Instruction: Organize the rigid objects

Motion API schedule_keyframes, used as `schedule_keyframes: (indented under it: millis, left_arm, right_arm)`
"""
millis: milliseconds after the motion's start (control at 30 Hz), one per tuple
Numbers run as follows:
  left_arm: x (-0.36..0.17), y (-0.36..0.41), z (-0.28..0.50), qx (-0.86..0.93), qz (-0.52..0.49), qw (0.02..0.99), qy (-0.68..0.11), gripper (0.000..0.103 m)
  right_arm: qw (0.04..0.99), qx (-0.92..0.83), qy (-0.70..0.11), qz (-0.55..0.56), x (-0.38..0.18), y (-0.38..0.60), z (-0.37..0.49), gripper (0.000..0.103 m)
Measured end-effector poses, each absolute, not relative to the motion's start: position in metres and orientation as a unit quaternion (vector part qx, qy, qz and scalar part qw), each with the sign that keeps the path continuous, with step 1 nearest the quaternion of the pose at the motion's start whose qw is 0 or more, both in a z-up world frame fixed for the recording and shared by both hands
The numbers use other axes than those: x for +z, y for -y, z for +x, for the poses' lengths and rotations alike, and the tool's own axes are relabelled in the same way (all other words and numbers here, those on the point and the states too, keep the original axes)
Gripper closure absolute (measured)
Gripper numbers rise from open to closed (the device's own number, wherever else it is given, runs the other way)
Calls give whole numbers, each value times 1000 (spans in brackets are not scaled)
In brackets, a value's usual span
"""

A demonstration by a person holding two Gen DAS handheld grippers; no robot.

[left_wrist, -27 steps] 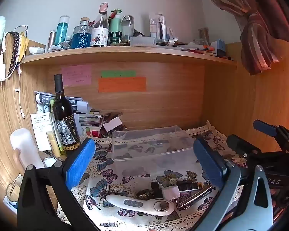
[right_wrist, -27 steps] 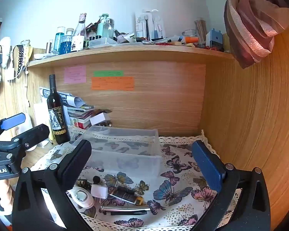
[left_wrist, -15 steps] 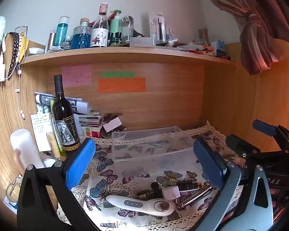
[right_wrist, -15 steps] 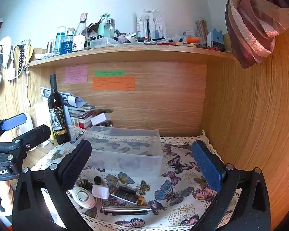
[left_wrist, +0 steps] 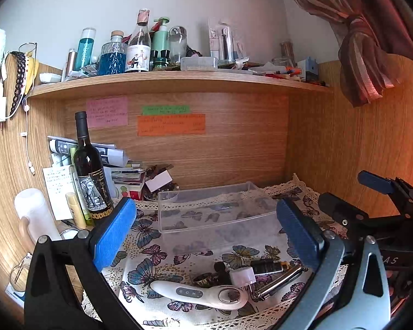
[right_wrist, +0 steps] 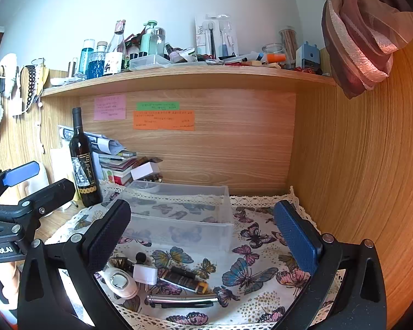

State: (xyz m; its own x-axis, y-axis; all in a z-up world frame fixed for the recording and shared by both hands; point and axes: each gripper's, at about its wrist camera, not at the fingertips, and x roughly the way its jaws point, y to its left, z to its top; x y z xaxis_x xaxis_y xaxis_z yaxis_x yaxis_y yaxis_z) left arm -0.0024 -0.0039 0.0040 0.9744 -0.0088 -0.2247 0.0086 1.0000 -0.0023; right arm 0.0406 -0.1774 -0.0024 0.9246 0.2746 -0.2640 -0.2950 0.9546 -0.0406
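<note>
Hovering spread wide and empty, the left claw (left_wrist: 206, 231) and right claw (right_wrist: 203, 236) face small items (right_wrist: 162, 280) heaped touching before the clear bin (right_wrist: 179, 214); grabbing one could drag its neighbours.

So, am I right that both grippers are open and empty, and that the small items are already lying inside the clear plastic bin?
Not quite. Both views show the small items lying on the butterfly cloth in front of the clear plastic bin, not inside it. The left gripper and right gripper are indeed open and empty.
</note>
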Motion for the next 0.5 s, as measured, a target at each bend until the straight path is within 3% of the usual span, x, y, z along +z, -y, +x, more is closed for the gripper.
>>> schedule_keyframes:
  millis: [500]
  left_arm:
    - [6, 3, -5, -3, -2, 994, -107, 0]
  right_arm:
    - [981, 146, -125, -37, 0, 179, 39, 0]
